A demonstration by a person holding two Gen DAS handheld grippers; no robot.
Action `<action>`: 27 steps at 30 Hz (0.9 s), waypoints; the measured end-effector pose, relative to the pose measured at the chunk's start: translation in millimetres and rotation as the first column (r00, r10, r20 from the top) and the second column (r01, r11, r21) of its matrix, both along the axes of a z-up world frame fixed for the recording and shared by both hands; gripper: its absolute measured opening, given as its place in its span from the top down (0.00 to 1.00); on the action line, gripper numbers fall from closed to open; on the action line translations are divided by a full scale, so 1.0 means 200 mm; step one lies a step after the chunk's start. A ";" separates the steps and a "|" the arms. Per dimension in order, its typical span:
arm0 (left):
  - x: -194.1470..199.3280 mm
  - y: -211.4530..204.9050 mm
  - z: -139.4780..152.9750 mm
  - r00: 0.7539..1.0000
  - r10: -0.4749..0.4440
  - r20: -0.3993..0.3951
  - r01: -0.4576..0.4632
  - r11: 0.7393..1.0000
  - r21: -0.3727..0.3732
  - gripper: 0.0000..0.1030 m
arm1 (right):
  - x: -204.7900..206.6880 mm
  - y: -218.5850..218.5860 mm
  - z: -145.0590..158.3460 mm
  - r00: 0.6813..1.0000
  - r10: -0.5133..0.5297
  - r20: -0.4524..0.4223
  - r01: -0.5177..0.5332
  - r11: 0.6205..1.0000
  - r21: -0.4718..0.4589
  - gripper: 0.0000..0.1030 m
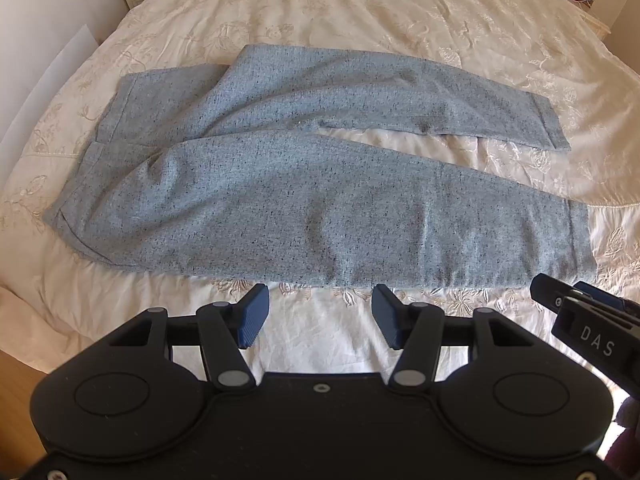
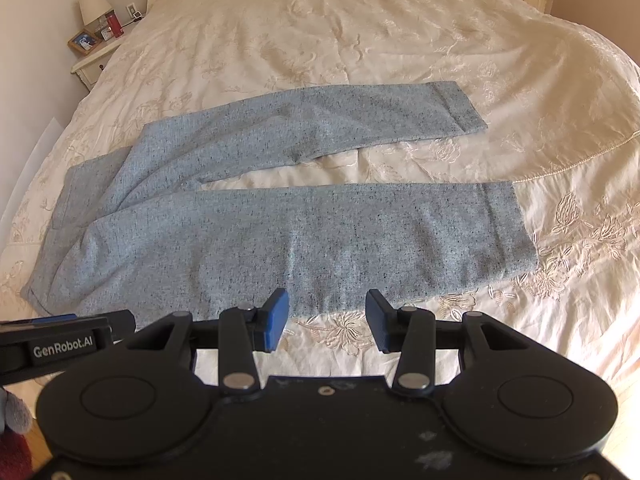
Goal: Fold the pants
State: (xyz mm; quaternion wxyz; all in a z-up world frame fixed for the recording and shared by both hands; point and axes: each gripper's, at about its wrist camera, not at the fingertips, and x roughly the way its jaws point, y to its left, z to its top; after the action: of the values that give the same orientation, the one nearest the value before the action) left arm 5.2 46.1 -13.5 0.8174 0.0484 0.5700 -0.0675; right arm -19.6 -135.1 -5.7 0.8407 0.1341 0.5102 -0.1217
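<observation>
On the cream bed (image 1: 360, 20), the grey pants (image 1: 304, 200) are lying flat, waist at left, legs splaying rightward. The left tool (image 1: 320, 316) is hovering spread and empty at their near edge; the right tool (image 2: 327, 316) is likewise gaping, gripping nothing.

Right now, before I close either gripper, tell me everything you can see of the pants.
The pants are light grey-blue flecked fabric that looks like soft knit, lying flat and unfolded on the cream embroidered bedspread. The waist is at the left; both legs run right, spread in a V with bedspread showing between them, cuffs hemmed. Fabric bunches slightly near the waist. Nothing grips them: both the left gripper and the right gripper hover open at the near leg's edge.
</observation>
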 end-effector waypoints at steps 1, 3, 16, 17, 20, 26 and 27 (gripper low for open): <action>0.01 0.00 0.00 1.000 -0.001 -0.004 0.001 1.000 0.001 0.41 | 0.00 0.00 0.00 1.000 0.000 0.000 0.000 1.000 -0.001 0.56; 0.01 0.00 0.00 1.000 0.000 -0.009 0.000 1.000 0.003 0.41 | 0.00 0.01 0.00 1.000 0.000 -0.001 0.000 1.000 -0.003 0.56; 0.03 0.01 0.00 1.000 -0.008 -0.025 0.009 1.000 0.010 0.41 | 0.00 0.02 -0.01 1.000 -0.002 -0.003 0.002 1.000 -0.003 0.56; 0.02 0.01 -0.01 1.000 -0.009 -0.025 0.009 1.000 0.011 0.41 | -0.01 0.01 -0.02 1.000 -0.001 -0.003 0.001 1.000 -0.002 0.56; 0.02 0.01 -0.01 1.000 -0.012 -0.029 0.012 1.000 0.013 0.41 | -0.01 0.01 -0.02 1.000 0.000 -0.003 0.000 1.000 -0.003 0.56; 0.02 0.02 -0.02 0.999 -0.012 -0.038 0.013 1.000 0.019 0.41 | -0.01 0.03 -0.02 1.000 -0.001 -0.006 0.001 1.000 -0.004 0.56; 0.03 0.02 -0.02 0.999 -0.013 -0.040 0.014 1.000 0.020 0.41 | -0.01 0.03 -0.02 1.000 -0.001 -0.007 0.001 1.000 -0.003 0.56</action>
State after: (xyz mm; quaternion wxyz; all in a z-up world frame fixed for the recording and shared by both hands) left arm 10.7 49.5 -17.1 0.8050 0.0590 0.5863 -0.0683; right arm -21.0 -129.5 -10.4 0.8392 0.1325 0.5129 -0.1233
